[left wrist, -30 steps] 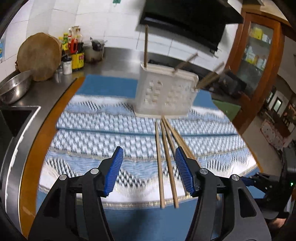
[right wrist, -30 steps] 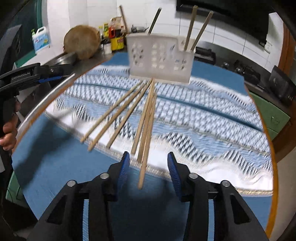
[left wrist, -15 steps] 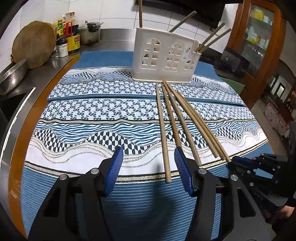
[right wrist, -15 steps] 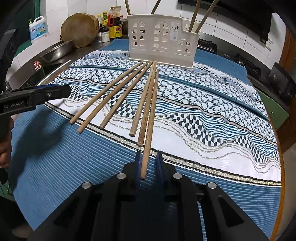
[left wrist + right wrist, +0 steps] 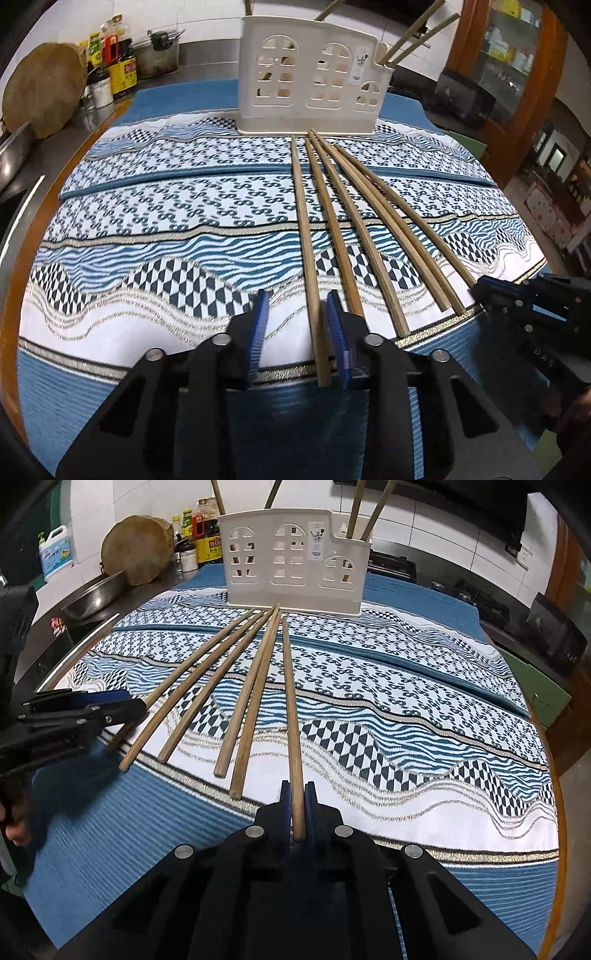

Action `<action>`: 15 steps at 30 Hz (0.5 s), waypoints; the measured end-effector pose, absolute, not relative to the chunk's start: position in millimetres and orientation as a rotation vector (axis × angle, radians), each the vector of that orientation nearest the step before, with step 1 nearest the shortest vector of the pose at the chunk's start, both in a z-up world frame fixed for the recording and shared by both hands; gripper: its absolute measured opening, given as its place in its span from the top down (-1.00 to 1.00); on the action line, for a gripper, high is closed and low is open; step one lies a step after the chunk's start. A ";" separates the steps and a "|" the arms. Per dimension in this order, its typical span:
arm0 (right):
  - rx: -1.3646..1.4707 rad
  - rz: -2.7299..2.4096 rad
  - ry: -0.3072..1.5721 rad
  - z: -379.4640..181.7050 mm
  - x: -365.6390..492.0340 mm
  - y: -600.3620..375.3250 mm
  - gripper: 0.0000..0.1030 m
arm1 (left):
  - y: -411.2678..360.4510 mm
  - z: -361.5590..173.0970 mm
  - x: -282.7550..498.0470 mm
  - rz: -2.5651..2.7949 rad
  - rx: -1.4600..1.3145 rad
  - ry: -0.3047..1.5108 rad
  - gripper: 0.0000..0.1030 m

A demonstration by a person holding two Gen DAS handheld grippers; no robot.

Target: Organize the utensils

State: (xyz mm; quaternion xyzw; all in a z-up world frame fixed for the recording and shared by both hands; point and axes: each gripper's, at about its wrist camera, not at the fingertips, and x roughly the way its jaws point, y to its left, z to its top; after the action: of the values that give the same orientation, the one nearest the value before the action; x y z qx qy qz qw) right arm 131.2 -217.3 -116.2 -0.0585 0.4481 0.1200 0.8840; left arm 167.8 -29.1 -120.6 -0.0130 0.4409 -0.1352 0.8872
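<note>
Right tool (image 5: 298, 794): your pads are clamped on the rightmost chopstick (image 5: 291, 709).
Left tool (image 5: 298, 314): your jaws are closing, leftmost stick (image 5: 306, 240) between them, left pad apart from it.
Sticks: fanned on the cloth (image 5: 166, 206), tips near the holder (image 5: 310, 74).

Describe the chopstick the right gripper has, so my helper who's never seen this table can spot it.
Start at the white utensil holder on the patterned cloth; six chopsticks fan out from its base. Take the chopstick at the fan's right edge: only its near end is clamped in the right gripper.
</note>
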 end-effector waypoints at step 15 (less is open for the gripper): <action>-0.071 0.280 0.909 -117.5 142.4 -218.5 0.86 | -52.1 -121.6 170.1 -0.276 0.069 0.886 0.81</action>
State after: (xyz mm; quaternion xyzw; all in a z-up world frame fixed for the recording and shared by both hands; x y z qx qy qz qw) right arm 142.4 -218.5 -117.5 -0.0340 0.4377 0.1348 0.8883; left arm 170.1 -52.1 -121.6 0.0334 0.4272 -0.1329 0.8937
